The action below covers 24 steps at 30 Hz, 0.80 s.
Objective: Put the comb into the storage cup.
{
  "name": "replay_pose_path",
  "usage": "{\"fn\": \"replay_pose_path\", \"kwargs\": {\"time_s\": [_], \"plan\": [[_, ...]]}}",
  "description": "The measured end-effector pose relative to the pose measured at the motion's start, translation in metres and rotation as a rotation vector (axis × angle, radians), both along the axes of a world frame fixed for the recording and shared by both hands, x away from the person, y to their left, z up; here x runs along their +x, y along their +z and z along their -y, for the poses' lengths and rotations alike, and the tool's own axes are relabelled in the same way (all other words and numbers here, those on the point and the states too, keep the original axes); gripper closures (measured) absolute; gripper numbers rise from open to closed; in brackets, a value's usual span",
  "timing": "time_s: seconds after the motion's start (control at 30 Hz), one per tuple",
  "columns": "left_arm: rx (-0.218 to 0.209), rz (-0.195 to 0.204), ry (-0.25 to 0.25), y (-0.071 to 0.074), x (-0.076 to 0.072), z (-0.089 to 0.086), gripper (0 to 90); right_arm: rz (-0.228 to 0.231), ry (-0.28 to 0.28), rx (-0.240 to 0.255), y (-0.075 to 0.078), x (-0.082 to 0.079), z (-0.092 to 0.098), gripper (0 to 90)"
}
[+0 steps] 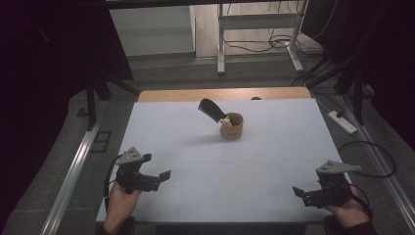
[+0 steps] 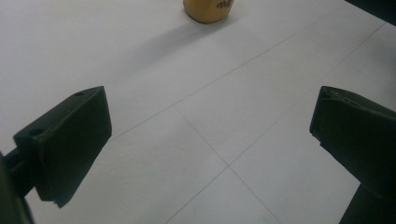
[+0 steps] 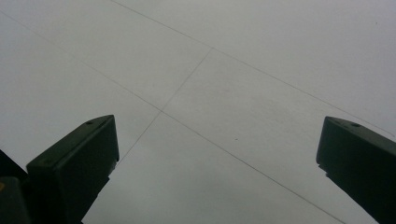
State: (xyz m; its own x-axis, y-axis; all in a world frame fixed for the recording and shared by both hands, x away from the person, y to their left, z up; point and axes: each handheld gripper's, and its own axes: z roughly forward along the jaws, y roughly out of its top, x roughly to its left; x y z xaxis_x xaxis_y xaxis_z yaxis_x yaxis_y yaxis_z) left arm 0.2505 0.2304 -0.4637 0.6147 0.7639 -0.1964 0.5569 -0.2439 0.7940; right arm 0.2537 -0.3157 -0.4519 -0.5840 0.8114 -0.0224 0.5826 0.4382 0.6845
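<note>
Tan cup (image 1: 231,126) w/ black knife (image 1: 212,109) mid-table (image 1: 274,161); both hand-held grippers agape.

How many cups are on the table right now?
1. A tan cup stands alone near the far middle of the white table, with a dark tool leaning out of it; its base also shows in the left gripper view.

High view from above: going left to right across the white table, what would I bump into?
left gripper → black spatula-like tool leaning out of the cup → tan cup → right gripper
</note>
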Motion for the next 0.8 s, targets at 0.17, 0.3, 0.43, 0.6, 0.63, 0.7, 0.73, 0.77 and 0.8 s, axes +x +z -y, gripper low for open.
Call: {"fn": "replay_pose_path", "kwargs": {"time_s": [0.17, 0.3, 0.43, 0.6, 0.63, 0.7, 0.73, 0.77, 0.8], "plan": [[0.001, -0.005, 0.011, -0.002, -0.005, -0.004, 0.0, 0.000, -0.002, 0.000, 0.000, 0.000, 0.000, 0.0], [-0.001, -0.005, 0.022, -0.004, -0.009, -0.008, 0.0, 0.000, -0.003, 0.000, 0.000, 0.000, 0.000, 0.0], [-0.002, -0.009, 0.032, -0.005, -0.014, -0.012, 0.0, 0.000, -0.004, 0.000, 0.000, 0.000, 0.000, 0.0], [0.004, -0.013, 0.043, -0.007, -0.020, -0.016, 0.0, -0.001, -0.005, 0.000, 0.000, 0.000, 0.000, 0.0], [0.003, -0.015, 0.044, -0.008, -0.021, -0.017, 0.0, -0.001, -0.006, 0.000, 0.000, 0.000, 0.000, 0.0], [0.013, -0.014, 0.053, -0.008, -0.023, -0.018, 0.0, -0.001, -0.006, -0.002, 0.000, 0.000, 0.000, 0.0], [0.026, -0.010, 0.056, -0.008, -0.024, -0.018, 0.0, -0.002, -0.006, -0.003, 0.000, 0.000, 0.000, 0.0], [0.034, -0.009, 0.059, -0.008, -0.025, -0.018, 0.0, -0.002, -0.006, -0.003, 0.000, 0.000, 0.000, 0.0], [0.036, -0.009, 0.061, -0.008, -0.026, -0.019, 0.0, -0.002, -0.006, -0.003, 0.000, 0.000, 0.000, 0.0]]}}
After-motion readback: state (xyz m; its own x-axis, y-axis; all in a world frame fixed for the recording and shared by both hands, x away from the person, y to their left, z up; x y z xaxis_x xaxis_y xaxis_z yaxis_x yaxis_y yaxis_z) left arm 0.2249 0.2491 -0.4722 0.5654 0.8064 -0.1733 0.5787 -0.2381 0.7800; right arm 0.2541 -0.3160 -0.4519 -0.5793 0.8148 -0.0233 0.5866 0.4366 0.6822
